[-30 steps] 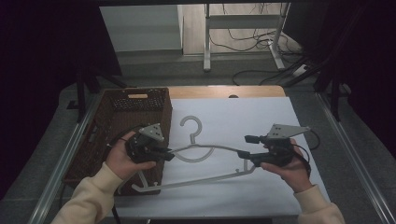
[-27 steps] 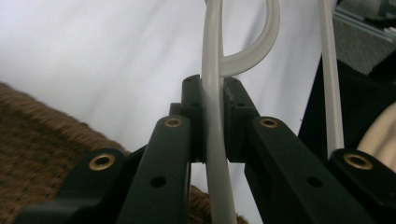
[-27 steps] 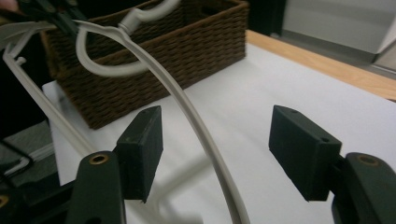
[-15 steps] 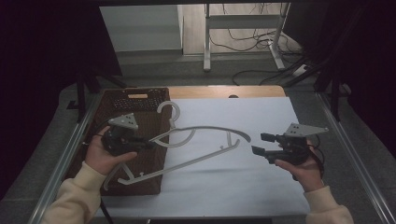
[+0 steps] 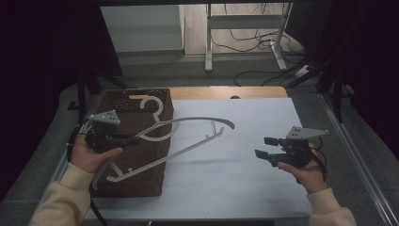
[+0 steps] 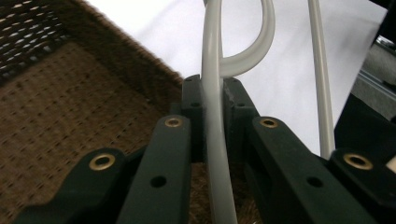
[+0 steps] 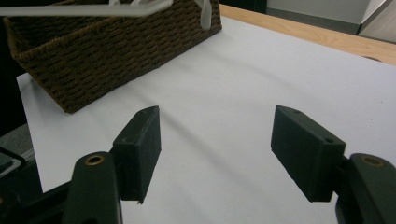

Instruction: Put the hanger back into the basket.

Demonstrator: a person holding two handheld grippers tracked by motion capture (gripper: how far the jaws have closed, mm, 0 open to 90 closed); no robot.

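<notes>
A white plastic hanger (image 5: 188, 149) hangs tilted over the brown wicker basket (image 5: 134, 187), its hook (image 5: 153, 103) above the basket's far end and its right tip out over the white table sheet. My left gripper (image 5: 123, 139) is shut on the hanger's thin bar (image 6: 212, 107) near the hook's base, above the basket's woven floor (image 6: 70, 121). My right gripper (image 5: 266, 147) is held open above the sheet at the right with nothing between its fingers (image 7: 140, 144), well away from the hanger. From there the basket (image 7: 107, 46) and part of the hanger (image 7: 93, 9) show farther off.
A white sheet (image 5: 235, 183) covers the tabletop, with a wooden strip (image 5: 226, 92) along its far edge. Metal rails run down both table sides. Beyond the table stand a desk frame (image 5: 244, 37) and loose cables on the floor.
The right gripper let go of the hanger's end and drew back to the right, open. The left gripper carried the hanger leftward and up, over the basket.
</notes>
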